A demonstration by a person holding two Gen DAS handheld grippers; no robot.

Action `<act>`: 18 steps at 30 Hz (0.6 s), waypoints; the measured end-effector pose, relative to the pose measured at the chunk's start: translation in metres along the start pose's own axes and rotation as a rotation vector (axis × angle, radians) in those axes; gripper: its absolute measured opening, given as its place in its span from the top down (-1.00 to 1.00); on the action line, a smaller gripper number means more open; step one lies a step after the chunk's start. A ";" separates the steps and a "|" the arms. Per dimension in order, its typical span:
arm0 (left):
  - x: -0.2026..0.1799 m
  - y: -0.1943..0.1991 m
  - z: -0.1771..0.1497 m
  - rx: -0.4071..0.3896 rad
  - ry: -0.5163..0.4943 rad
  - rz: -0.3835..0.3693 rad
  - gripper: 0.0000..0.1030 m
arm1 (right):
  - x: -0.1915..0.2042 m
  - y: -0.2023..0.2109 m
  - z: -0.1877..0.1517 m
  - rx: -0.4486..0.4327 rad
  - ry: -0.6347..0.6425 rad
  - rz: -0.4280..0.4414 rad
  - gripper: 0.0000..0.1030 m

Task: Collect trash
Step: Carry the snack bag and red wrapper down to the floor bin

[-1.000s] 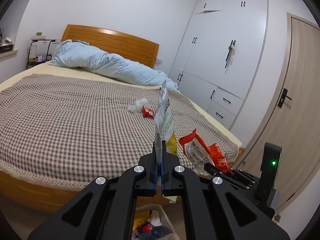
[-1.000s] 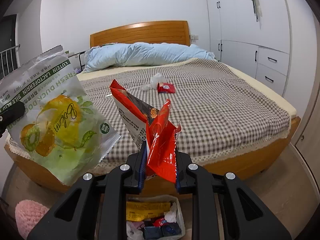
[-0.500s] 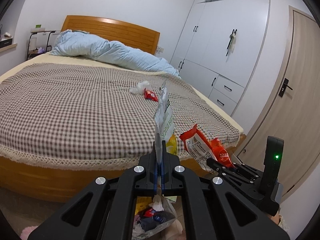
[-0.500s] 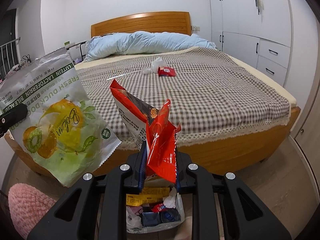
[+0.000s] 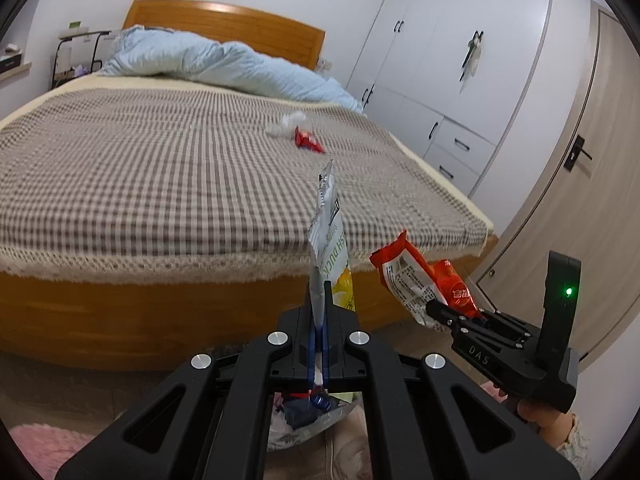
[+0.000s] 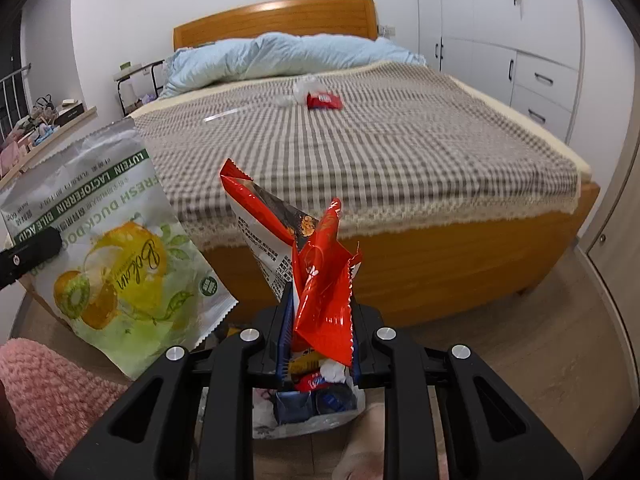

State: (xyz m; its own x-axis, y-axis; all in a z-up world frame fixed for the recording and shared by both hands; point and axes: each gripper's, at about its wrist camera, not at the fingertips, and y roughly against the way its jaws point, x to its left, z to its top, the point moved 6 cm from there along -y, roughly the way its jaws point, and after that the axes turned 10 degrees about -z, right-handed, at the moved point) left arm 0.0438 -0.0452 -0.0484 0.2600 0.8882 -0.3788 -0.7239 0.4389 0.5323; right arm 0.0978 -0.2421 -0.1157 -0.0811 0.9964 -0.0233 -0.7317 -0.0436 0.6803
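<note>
My left gripper (image 5: 319, 312) is shut on a silver and green snack bag (image 5: 329, 240), seen edge-on; its printed face shows in the right wrist view (image 6: 108, 252). My right gripper (image 6: 318, 316) is shut on a red snack wrapper (image 6: 316, 276), also seen in the left wrist view (image 5: 420, 284). Both hang over a clear trash bag (image 6: 308, 404) on the floor, holding several wrappers; it also shows in the left wrist view (image 5: 304, 416). A small red packet (image 6: 325, 100) and a white crumpled tissue (image 6: 306, 84) lie on the bed.
The bed (image 5: 160, 168) with a checked cover and blue duvet (image 5: 224, 60) fills the middle. White wardrobes (image 5: 460, 60) and a door (image 5: 580, 160) stand to the right. A pink rug (image 6: 48, 392) lies at the left on the floor. A thin white strip (image 6: 220, 115) lies on the bed.
Both grippers have moved back from the bed and lower with their wrappers. The trash bag on the floor now sits right beneath the fingers.
</note>
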 end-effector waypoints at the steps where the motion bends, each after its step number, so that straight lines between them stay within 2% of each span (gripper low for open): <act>1: 0.002 -0.004 -0.005 0.015 0.005 0.000 1.00 | -0.001 -0.003 -0.003 0.010 -0.002 0.003 0.57; 18: 0.042 -0.073 -0.076 0.200 0.055 0.021 1.00 | 0.017 -0.067 -0.063 0.186 0.043 0.040 0.57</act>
State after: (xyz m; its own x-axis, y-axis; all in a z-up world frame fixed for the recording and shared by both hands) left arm 0.0589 -0.0506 -0.1608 0.2064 0.8912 -0.4039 -0.5862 0.4431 0.6782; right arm 0.1030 -0.2266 -0.2081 -0.1394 0.9900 -0.0223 -0.5895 -0.0649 0.8051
